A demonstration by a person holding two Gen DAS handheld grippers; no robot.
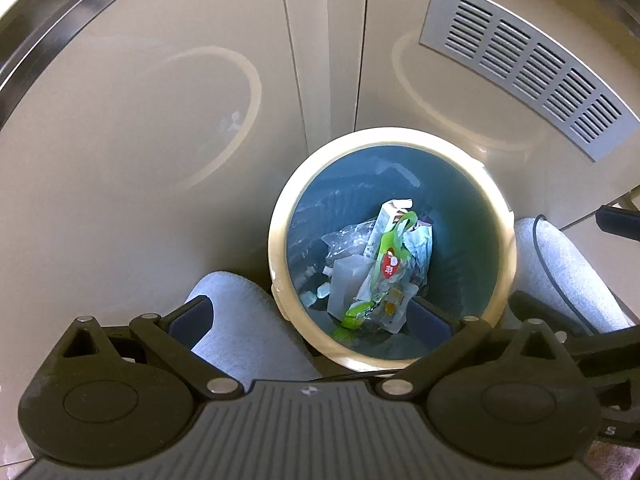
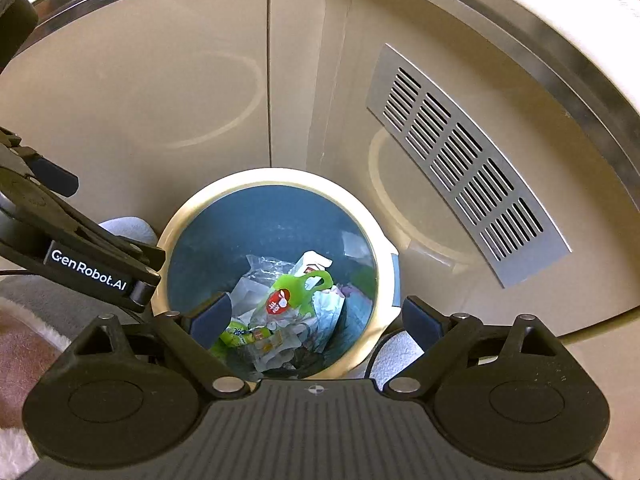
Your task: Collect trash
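A round trash bin with a cream rim (image 1: 280,216) and blue inside stands on the floor below both grippers; its rim also shows in the right wrist view (image 2: 180,216). In it lie a green wrapper (image 1: 390,248) (image 2: 296,290), clear plastic and white paper scraps. My left gripper (image 1: 310,316) is open and empty above the bin's near edge. My right gripper (image 2: 316,318) is open and empty above the bin. The left gripper's body (image 2: 80,264) shows at the left of the right wrist view.
Beige cabinet doors (image 1: 160,120) rise behind the bin, one with a metal vent grille (image 1: 528,64) (image 2: 464,164). The person's knees in grey trousers (image 1: 248,332) (image 1: 560,264) flank the bin. A pink-and-white rug (image 2: 16,360) lies at the left.
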